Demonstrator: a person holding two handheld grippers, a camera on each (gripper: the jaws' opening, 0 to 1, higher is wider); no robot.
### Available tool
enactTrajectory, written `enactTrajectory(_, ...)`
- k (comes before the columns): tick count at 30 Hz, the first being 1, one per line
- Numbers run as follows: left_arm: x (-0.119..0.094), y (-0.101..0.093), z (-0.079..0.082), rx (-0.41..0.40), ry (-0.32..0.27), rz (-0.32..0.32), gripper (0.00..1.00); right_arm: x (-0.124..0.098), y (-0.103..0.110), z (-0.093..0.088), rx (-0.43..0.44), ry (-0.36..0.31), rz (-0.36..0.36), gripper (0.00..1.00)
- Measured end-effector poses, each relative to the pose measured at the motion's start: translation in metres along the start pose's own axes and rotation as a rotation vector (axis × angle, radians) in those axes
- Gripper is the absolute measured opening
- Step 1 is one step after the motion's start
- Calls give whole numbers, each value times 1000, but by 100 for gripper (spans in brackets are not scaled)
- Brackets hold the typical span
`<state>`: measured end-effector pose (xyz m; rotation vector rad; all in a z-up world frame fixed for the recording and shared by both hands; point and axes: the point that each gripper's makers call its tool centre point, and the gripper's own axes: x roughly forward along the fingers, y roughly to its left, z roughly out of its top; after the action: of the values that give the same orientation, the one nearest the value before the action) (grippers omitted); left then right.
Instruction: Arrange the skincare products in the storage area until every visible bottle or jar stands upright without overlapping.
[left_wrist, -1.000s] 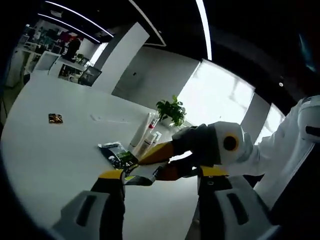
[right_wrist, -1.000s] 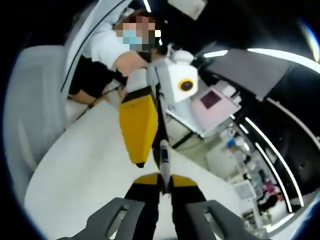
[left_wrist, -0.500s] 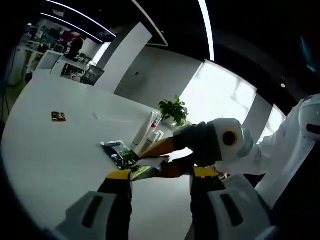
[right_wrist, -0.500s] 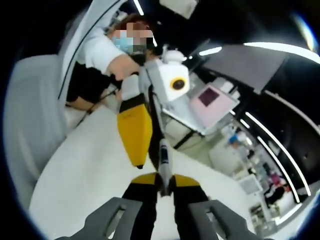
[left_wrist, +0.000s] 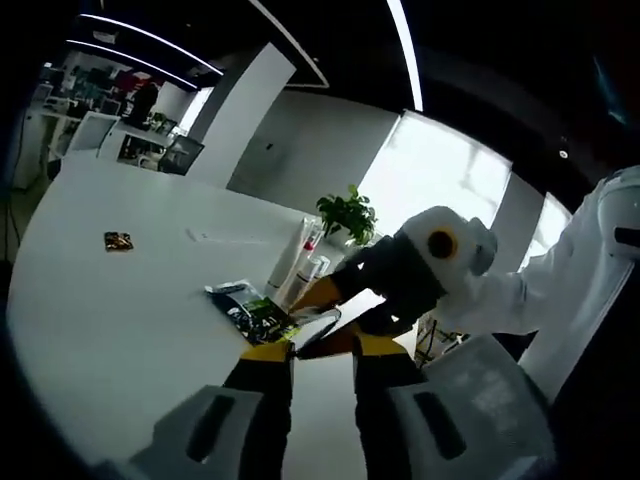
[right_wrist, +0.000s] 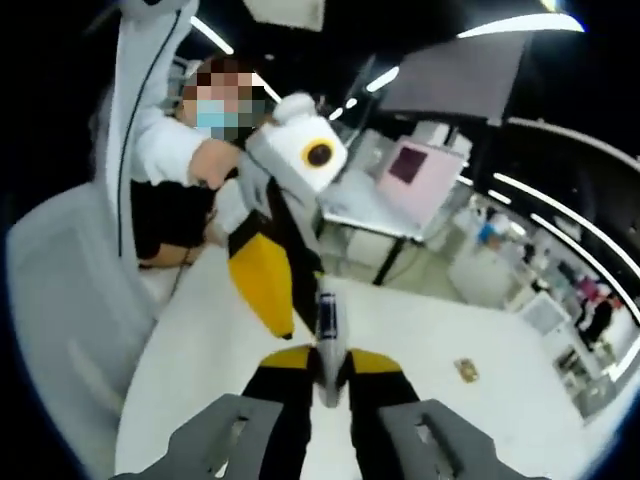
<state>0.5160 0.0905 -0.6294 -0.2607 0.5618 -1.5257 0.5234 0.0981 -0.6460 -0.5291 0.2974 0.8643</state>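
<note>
Left gripper jaws have narrowed since earlier, near-closed on flat white sachet; right gripper stays clamped on its edge. Left gripper view: white tubes upright on white counter.

text: none legible | dark packet on the surface — print too blurred to read | tubes at frame centre — labels too small | no signs or numbers readable
</note>
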Motion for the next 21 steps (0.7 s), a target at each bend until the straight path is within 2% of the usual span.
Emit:
enactTrajectory(2, -1, 1, -1, -3, 3, -2, 15, 0, 5, 0, 27, -1, 24, 1)
enactTrajectory(7, -1, 3, -5, 13, 23, 4, 11, 0, 6, -4, 86, 9, 46, 0)
enactTrajectory(13, -7, 15, -6, 79, 44, -1, 5, 1, 15, -8, 275, 20, 131, 1)
enactTrajectory(16, -6, 10, -8, 111, 54, -11, 4, 1, 19, -9, 361, 11, 172, 0)
enactTrajectory(21, -6, 3, -9, 114, 50, -36, 2, -2, 25, -8, 496, -22, 241, 0)
